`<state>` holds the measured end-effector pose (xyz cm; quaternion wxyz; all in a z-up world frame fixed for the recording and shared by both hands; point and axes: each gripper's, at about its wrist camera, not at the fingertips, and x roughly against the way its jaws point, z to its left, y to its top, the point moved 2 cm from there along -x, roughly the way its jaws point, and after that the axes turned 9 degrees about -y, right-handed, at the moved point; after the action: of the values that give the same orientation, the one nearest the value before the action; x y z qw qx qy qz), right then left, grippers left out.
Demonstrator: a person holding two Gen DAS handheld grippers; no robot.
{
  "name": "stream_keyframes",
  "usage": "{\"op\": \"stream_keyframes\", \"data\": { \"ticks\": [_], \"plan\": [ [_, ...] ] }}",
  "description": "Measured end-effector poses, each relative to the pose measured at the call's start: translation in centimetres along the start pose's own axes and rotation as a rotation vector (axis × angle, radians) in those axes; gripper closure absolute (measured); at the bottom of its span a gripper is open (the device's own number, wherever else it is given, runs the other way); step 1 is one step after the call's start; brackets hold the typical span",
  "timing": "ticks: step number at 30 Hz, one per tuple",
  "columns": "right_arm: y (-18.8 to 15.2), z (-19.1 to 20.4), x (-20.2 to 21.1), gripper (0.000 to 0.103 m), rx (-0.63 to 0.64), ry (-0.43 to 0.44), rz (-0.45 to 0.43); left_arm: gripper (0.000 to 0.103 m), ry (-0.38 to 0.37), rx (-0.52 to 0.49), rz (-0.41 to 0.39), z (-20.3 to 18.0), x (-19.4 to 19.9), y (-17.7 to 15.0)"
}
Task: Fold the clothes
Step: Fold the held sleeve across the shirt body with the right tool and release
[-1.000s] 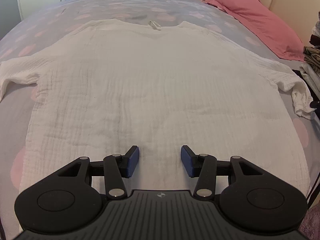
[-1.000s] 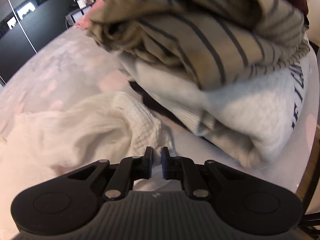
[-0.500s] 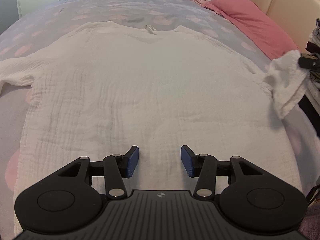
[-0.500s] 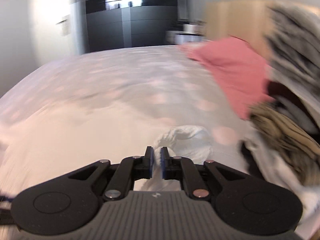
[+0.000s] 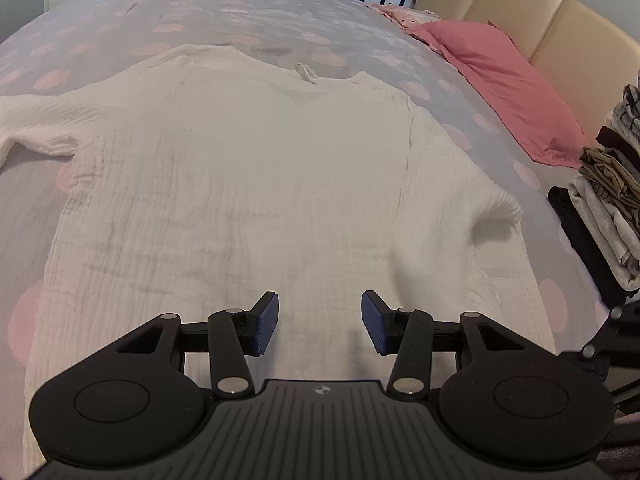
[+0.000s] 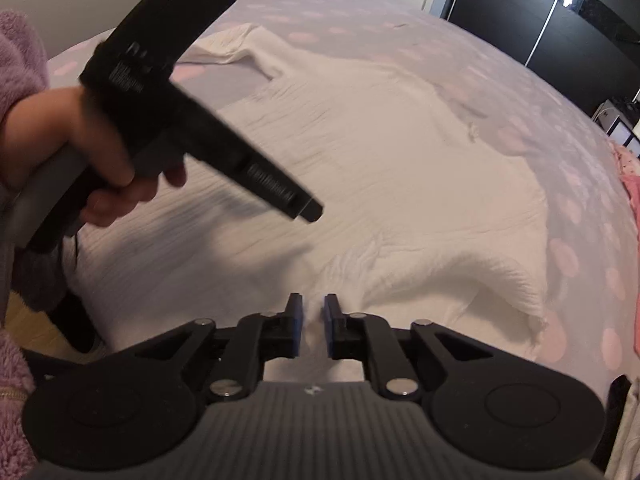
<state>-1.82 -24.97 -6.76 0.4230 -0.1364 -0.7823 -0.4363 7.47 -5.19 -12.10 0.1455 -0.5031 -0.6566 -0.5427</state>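
A white crinkled shirt (image 5: 248, 184) lies flat on the bed, neck at the far end; it also shows in the right wrist view (image 6: 380, 168). Its right sleeve (image 5: 460, 200) is folded inward over the body. My left gripper (image 5: 320, 320) is open and empty, hovering above the shirt's lower hem. My right gripper (image 6: 313, 330) is nearly closed with white sleeve fabric between its fingers, low over the shirt. The left gripper's body and the hand holding it (image 6: 160, 120) show in the right wrist view.
The bed has a grey cover with pink dots (image 5: 240, 20). A pink pillow (image 5: 504, 88) lies at the far right by the beige headboard (image 5: 560, 28). A stack of folded clothes (image 5: 612, 184) stands at the right edge. Dark wardrobe doors (image 6: 540, 20) stand beyond the bed.
My right gripper carried the right sleeve from beside the clothes stack inward across the shirt, folding it over the body. The left gripper stayed open over the hem.
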Motion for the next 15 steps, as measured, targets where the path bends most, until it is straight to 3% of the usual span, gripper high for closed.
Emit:
{"op": "stream_keyframes", "data": {
  "ticks": [1, 2, 6, 10, 15],
  "plan": [
    [-0.2, -0.1, 0.0, 0.072, -0.009, 0.009, 0.01, 0.059, -0.002, 0.001, 0.001, 0.0, 0.1, 0.0],
    [-0.5, -0.3, 0.1, 0.067, -0.02, 0.015, 0.013, 0.059, -0.006, 0.002, 0.002, -0.1, 0.2, 0.0],
    [-1.4, -1.8, 0.7, 0.067, -0.094, 0.009, 0.026, 0.059, -0.032, -0.009, 0.008, -0.5, 0.6, -0.3],
    [-3.2, -3.0, 0.1, 0.066, -0.15, -0.059, 0.063, 0.059, -0.062, -0.055, 0.034, -1.8, 0.8, -1.3],
    [-4.8, -1.9, -1.3, 0.065, -0.061, -0.11, 0.082, 0.059, -0.082, -0.099, 0.07, -3.4, 0.7, -2.5]
  ]
}}
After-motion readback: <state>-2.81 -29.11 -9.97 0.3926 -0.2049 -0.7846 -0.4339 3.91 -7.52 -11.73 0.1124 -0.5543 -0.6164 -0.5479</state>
